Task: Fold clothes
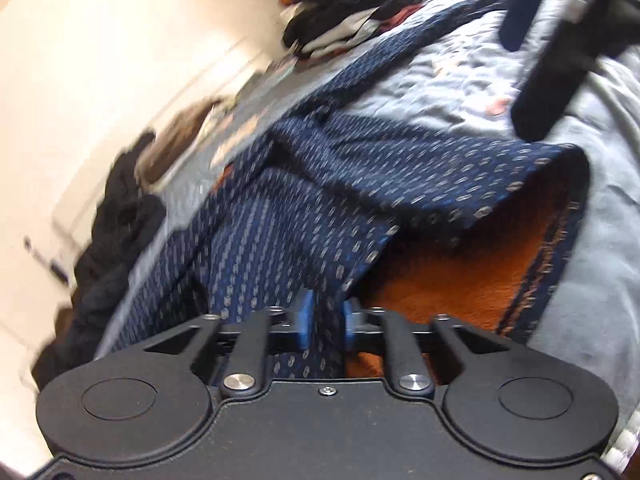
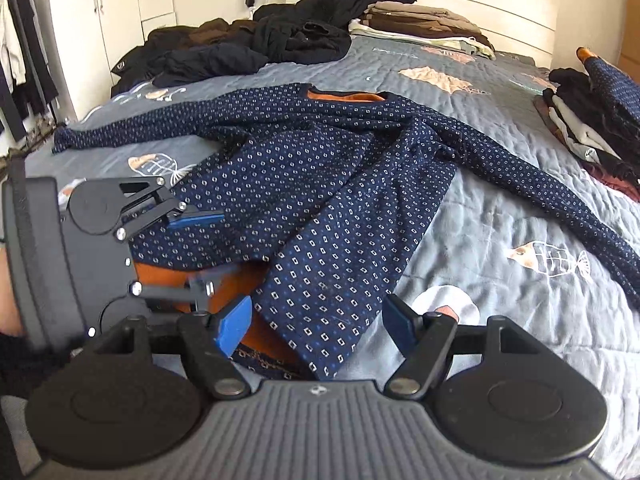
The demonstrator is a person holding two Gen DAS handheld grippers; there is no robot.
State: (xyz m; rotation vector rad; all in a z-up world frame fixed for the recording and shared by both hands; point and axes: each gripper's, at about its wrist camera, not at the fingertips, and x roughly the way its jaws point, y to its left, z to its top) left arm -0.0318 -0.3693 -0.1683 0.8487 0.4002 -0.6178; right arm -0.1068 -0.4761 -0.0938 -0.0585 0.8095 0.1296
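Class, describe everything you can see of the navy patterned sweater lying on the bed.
The navy sweater is knit-looking, dotted with small pale squares, with an orange fleecy lining showing at neck and hem. It lies rumpled on the grey quilt, both sleeves spread outward. The left gripper is shut on its hem; the right gripper is open, its fingers either side of the hem's lower corner.

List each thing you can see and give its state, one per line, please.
Left gripper: shut on the blue sweater's hem.
Right gripper: jaws open, holding nothing.
Blue sweater: unfolded, rumpled, sleeves spread, orange lining showing.
Bedspread: spread flat, wrinkled.
Dark clothes pile: heaped, unfolded.
Beige stack: folded.
Side stack: folded.
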